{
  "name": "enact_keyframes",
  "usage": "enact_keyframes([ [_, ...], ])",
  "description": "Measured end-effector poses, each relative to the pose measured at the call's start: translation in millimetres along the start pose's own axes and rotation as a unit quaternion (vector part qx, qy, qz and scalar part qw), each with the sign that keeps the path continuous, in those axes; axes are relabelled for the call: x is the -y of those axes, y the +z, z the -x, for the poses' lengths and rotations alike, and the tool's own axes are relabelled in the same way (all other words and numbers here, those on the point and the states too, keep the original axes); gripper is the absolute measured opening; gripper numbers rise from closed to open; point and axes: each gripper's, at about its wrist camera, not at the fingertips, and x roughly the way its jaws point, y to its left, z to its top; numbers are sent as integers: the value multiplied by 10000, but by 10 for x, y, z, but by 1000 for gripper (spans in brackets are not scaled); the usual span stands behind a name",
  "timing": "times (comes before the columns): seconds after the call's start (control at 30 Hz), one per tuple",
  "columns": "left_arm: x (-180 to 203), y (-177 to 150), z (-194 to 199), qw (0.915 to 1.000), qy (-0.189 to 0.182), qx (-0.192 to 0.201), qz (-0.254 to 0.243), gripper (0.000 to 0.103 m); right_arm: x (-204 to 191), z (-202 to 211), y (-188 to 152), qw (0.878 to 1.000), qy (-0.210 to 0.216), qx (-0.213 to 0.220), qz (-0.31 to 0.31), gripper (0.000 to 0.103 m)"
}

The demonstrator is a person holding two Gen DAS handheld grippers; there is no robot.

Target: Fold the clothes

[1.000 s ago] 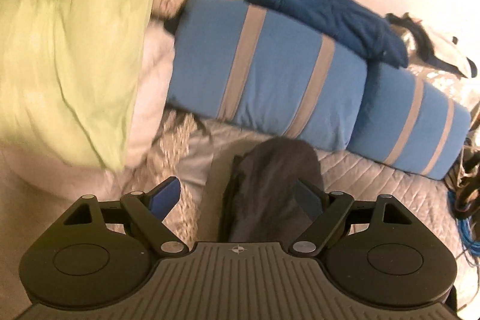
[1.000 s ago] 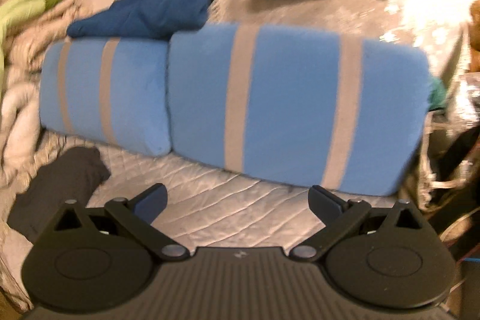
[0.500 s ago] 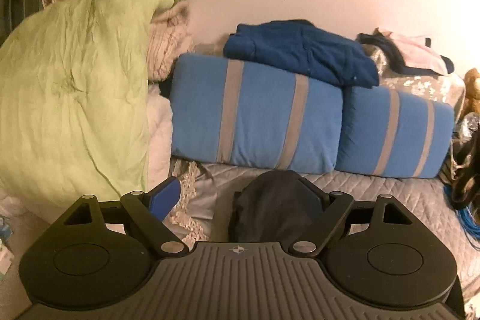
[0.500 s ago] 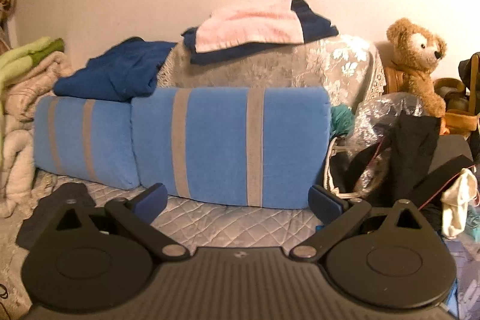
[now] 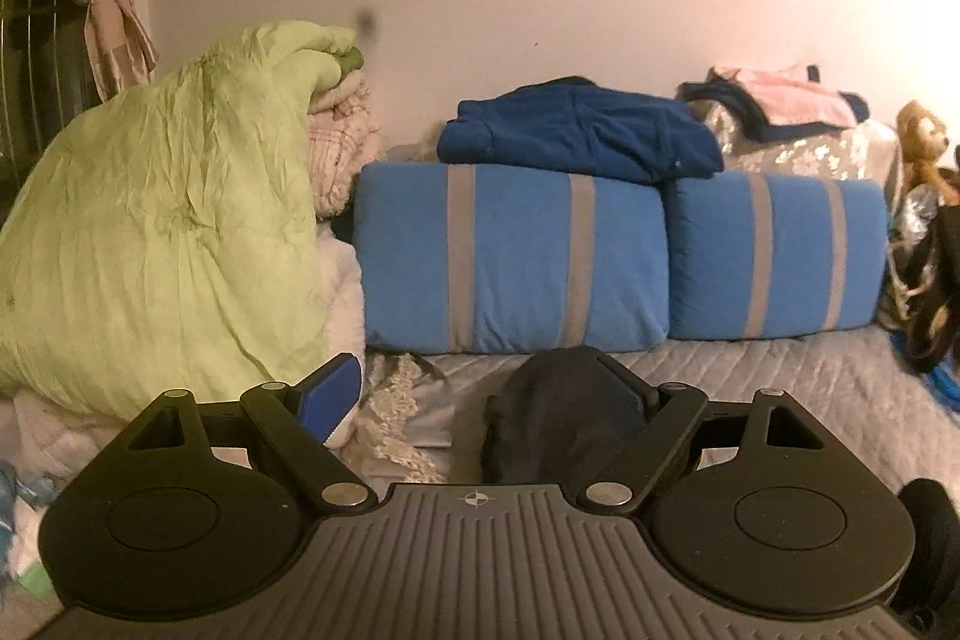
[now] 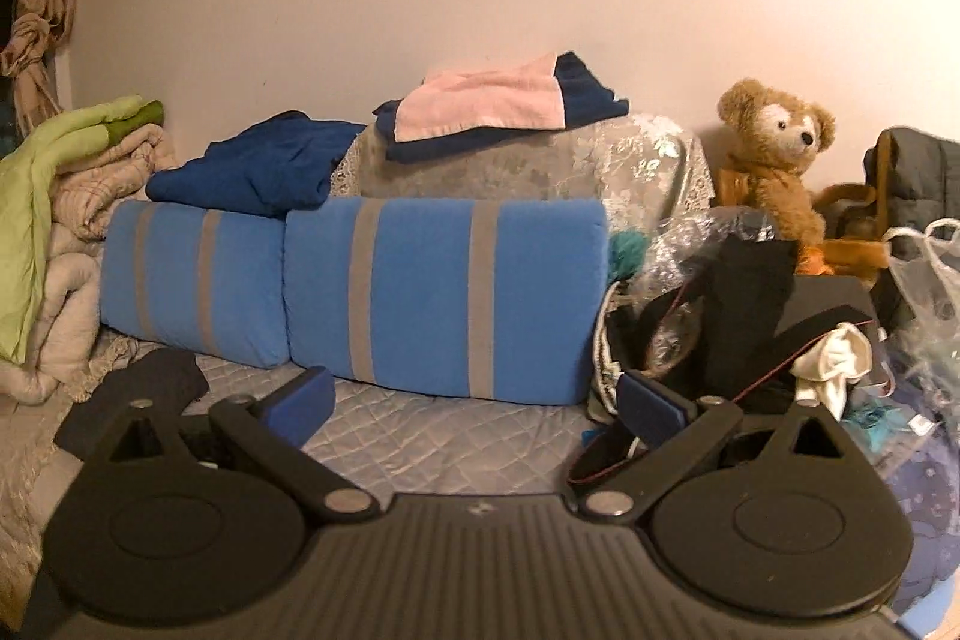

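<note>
**A:** Bed (image 5: 780,388) first, since it carries everything: quilted cover, two blue cushions (image 5: 510,262) along the wall, green duvet (image 5: 156,232) heaped at my left. What am I folding?

**B:** The dark garment (image 5: 552,424), I'd judge. It lies bunched on the quilt in front of the cushions, just ahead of my left tool (image 5: 486,394), well left of my right tool (image 6: 474,400).

**A:** How will it handle?

**B:** Soft, light and limp, by the look of it. It'll sag from whatever point I pinch, and it shouldn't slide much on the quilting. Nothing fragile.

**A:** Where do I take hold?

**B:** At an edge or corner, not the hump in the middle. I can't make out a hem or seam in that lump, so I'd lift it to spread it first.

**A:** And the tools?

**B:** Both gape wide with nothing between the pads. The left's far finger is partly hidden behind the garment; I can't tell whether it touches.
</note>
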Motion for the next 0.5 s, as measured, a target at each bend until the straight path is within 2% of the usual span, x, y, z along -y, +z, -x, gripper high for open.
enact_keyframes([
  [0.27,8,-237,321,9996,-210,145,146,84,227,476,-466,9996,-181,26,204,103],
  [0.5,125,-552,392,9994,-344,81,51,84,269,648,-937,9989,-347,-94,308,103],
])
